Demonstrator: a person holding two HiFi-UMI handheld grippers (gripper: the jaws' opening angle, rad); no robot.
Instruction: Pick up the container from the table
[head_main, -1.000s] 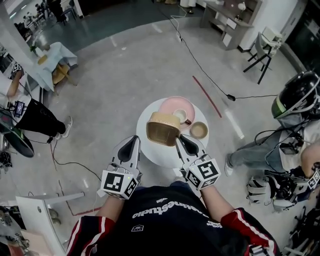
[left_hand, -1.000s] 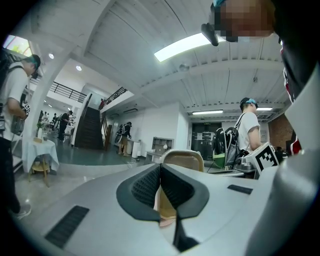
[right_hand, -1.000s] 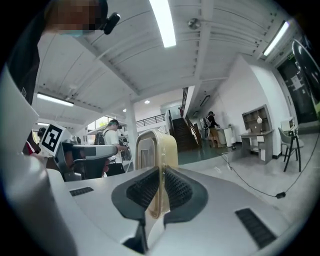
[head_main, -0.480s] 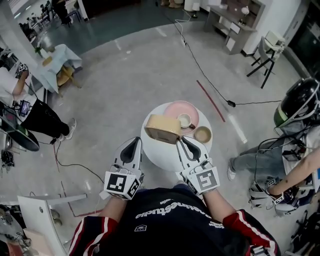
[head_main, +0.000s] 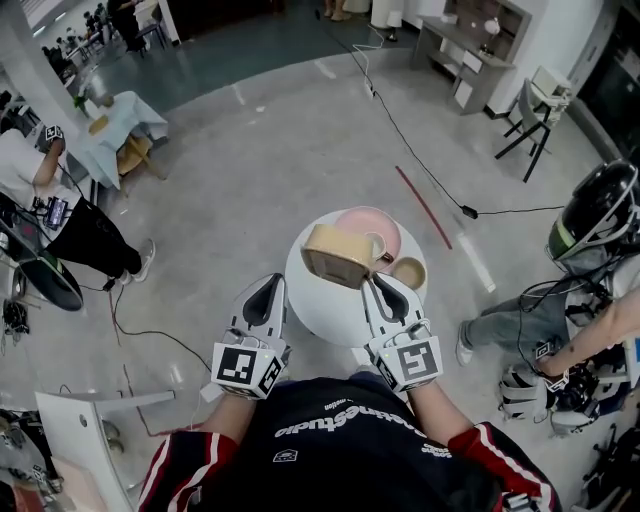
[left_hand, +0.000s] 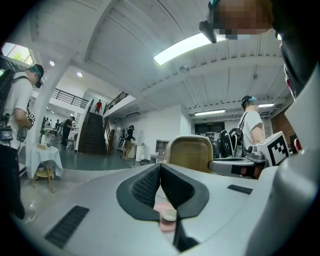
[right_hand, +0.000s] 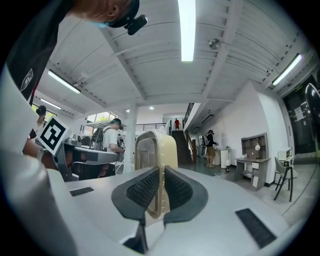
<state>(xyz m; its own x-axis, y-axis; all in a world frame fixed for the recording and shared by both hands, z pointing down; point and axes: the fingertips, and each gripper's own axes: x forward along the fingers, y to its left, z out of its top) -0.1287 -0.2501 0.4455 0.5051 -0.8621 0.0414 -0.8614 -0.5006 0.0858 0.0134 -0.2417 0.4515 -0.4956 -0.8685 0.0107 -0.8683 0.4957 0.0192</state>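
The tan plastic container (head_main: 335, 255) hangs tilted on its side above the round white table (head_main: 318, 312). My right gripper (head_main: 378, 284) is shut on its rim. In the right gripper view the container (right_hand: 155, 147) stands up from the jaws, its thin wall pinched at my right gripper (right_hand: 161, 187). My left gripper (head_main: 265, 287) hovers at the table's near left edge, shut with nothing in it. In the left gripper view the container (left_hand: 190, 152) shows to the right beyond my left gripper (left_hand: 160, 180).
A pink plate (head_main: 388, 225) with a small cup (head_main: 377, 243) and a small bowl (head_main: 409, 272) sit on the table's far side. A person with a helmet (head_main: 597, 205) sits at right. A black cable (head_main: 420, 160) crosses the floor. A clothed table (head_main: 115, 115) stands far left.
The right gripper has risen a little with the container, and the container has rolled more onto its side. The left gripper has stayed where it was.
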